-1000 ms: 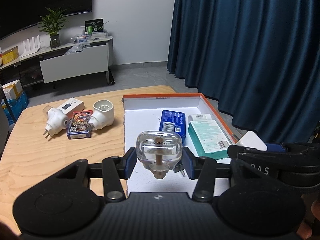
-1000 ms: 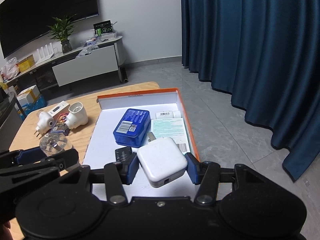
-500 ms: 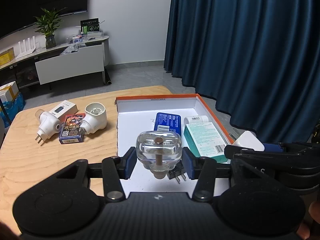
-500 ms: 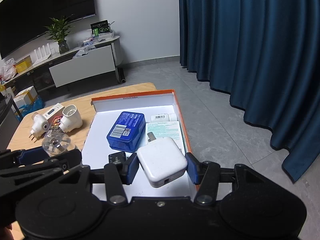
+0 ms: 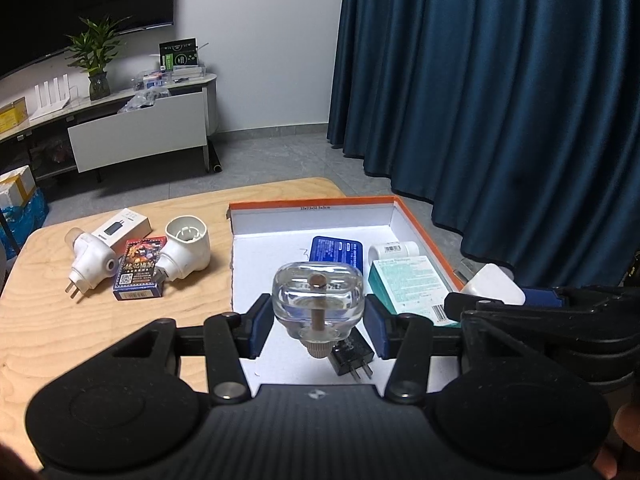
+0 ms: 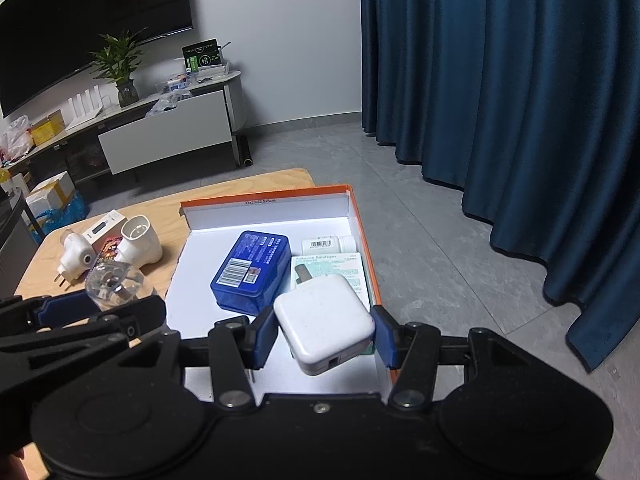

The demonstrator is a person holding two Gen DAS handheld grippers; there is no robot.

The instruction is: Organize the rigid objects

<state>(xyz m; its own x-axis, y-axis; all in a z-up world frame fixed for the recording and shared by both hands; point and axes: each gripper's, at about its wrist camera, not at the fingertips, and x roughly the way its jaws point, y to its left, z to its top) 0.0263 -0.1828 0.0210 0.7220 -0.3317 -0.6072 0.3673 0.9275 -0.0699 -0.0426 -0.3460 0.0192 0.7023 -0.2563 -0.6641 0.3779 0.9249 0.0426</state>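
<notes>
The left gripper point(image 5: 318, 322) is clamped on a clear glass bottle point(image 5: 318, 300), held above the near left part of an orange-edged box point(image 5: 424, 232). The right gripper point(image 6: 325, 336) is clamped on a white charger point(image 6: 324, 322), held above the box's near right corner, close to the orange right wall. Both grippers tilt downward, side by side.

Under the bottle a black plug point(image 5: 352, 356) lies on the box's white floor, which is bare to the left and near side. Farther in sit a blue tin point(image 6: 252, 270), a green bandage box point(image 5: 412, 286) and a small white bottle point(image 6: 328, 245) against the right wall.

Left of the box, on the wooden table point(image 5: 60, 340), lie two white plug adapters point(image 5: 188, 246), a card pack point(image 5: 140, 274) and a white carton point(image 5: 122, 228). Beyond the table's right edge is grey floor and a blue curtain point(image 6: 520, 100).

Compared with a second ago, the box sits slightly farther from both cameras, showing more of the black plug; both grips are unchanged.
</notes>
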